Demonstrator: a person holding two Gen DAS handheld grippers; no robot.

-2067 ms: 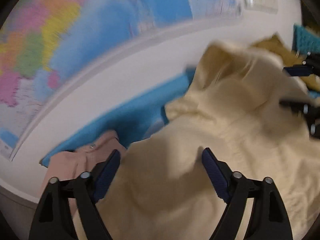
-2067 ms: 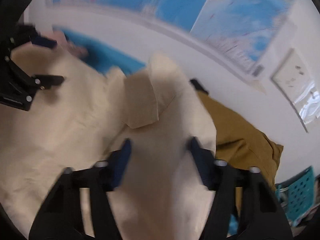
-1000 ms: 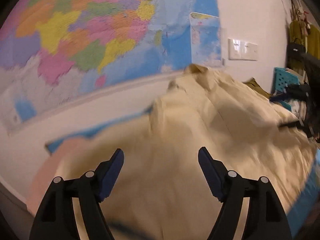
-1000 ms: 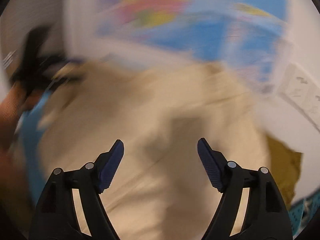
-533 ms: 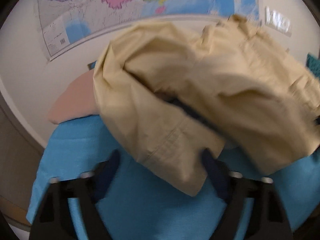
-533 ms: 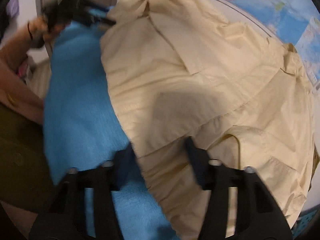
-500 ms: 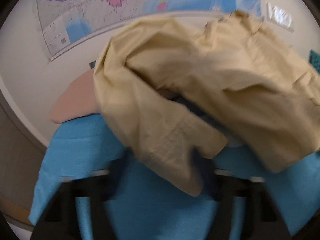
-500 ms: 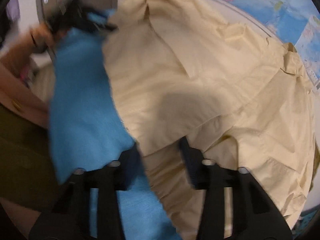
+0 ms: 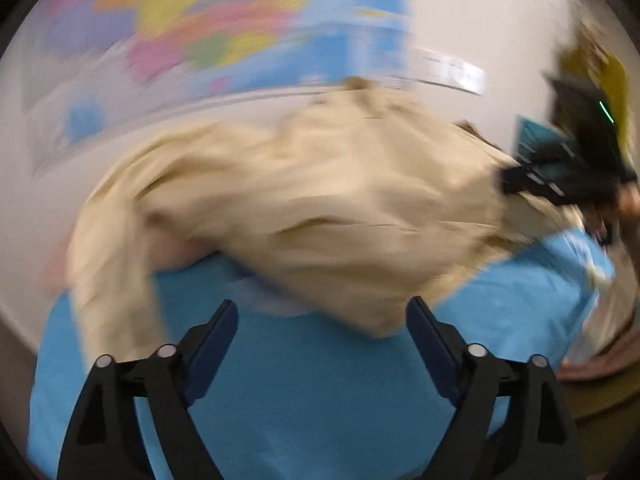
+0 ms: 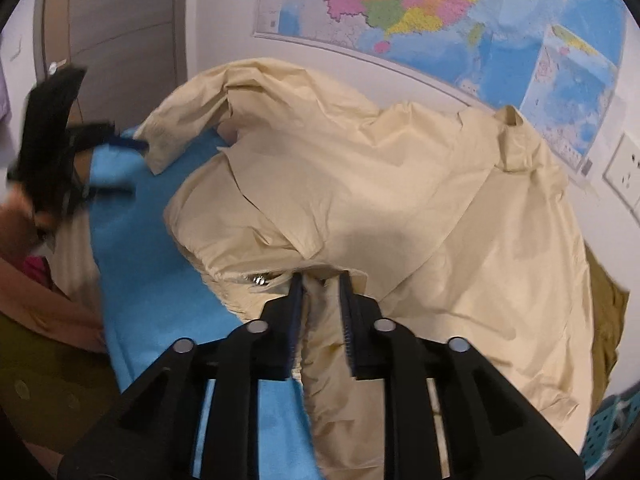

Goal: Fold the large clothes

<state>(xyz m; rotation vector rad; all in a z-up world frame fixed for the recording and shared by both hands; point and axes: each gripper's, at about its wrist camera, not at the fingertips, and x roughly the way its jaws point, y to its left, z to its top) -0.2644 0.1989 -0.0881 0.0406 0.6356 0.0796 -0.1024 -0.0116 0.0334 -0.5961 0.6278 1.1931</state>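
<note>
1. Two hand-held grippers were at work on one large cream-beige cotton shirt (image 10: 400, 184), which lay crumpled and half-spread across the bright blue cloth-covered surface (image 10: 152, 264) below a colourful wall map (image 10: 420, 4); whether that surface was a bench or a bed could not be told.
2. The right hand-held gripper (image 10: 322, 280) had just been closing – its jaws stood narrow and pinched a bunched fold at the shirt's near hem.
3. The left hand-held gripper (image 9: 320, 316) had just been opening; its dark blue pads (image 9: 212, 336) were spread wide over bare blue cloth, with nothing between them and the shirt's edge lying just ahead.
4. In the right wrist view that left gripper appeared blurred at the far left, near the shirt's cuffed sleeve (image 10: 168, 136).
5. Risks, as I judged them:
   - With only one side pinched, a pull from the right would likely drag the whole shirt sideways and deepen its creases.
   - The pinch seemed to hold several layers – lifting might raise front and back together, spoiling a clean fold.
   - The left gripper's view was heavily smeared, so a hasty closing could catch the blue cloth instead of the sleeve.
   - An olive-brown garment (image 10: 608, 320) lay beside the shirt's right edge and might get swept along.
</note>
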